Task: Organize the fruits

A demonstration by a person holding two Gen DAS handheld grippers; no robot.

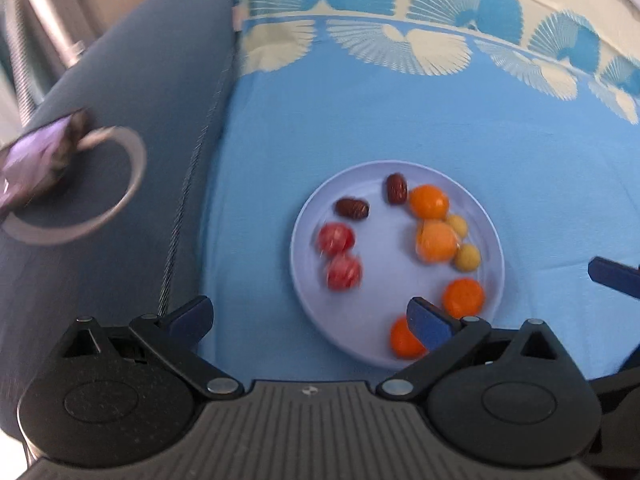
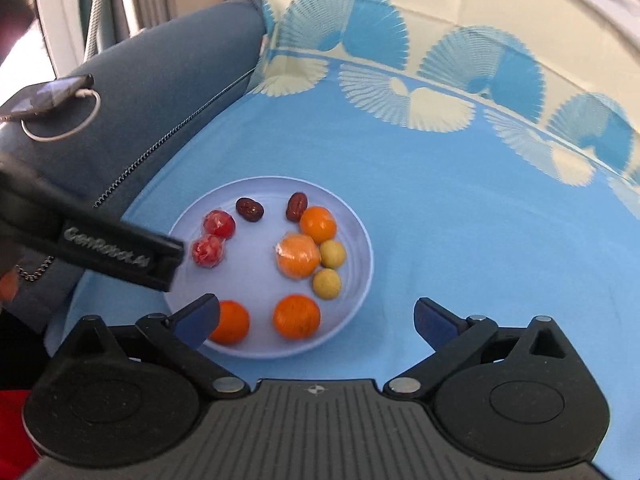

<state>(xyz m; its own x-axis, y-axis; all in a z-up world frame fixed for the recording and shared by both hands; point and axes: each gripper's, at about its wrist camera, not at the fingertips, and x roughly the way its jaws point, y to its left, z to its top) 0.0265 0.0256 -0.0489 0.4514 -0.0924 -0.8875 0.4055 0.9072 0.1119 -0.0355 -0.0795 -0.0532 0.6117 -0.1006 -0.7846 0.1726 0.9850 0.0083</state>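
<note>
A pale lilac plate [image 1: 384, 280] [image 2: 260, 280] lies on a blue cloth. It holds two red wrapped fruits [image 2: 214, 238], two dark red dates [image 2: 249, 209], several oranges [image 2: 297, 317] and two small yellow-green fruits [image 2: 333, 254]. My left gripper [image 1: 310, 320] hangs open over the plate's near left edge with nothing between its fingers; its right pad [image 1: 428, 324] covers part of an orange [image 1: 404, 340]. My right gripper [image 2: 316, 322] is open above the plate's near right rim and holds nothing. One left finger [image 2: 120, 252] reaches in beside the red fruits.
A grey-blue zipped bag [image 1: 120, 240] [image 2: 160, 92] lies left of the cloth, with a phone [image 2: 44, 96] and a looped cable on it. The cloth's fan-patterned border [image 1: 400, 48] runs along the far side. A right-gripper pad [image 1: 612, 276] shows at the right edge.
</note>
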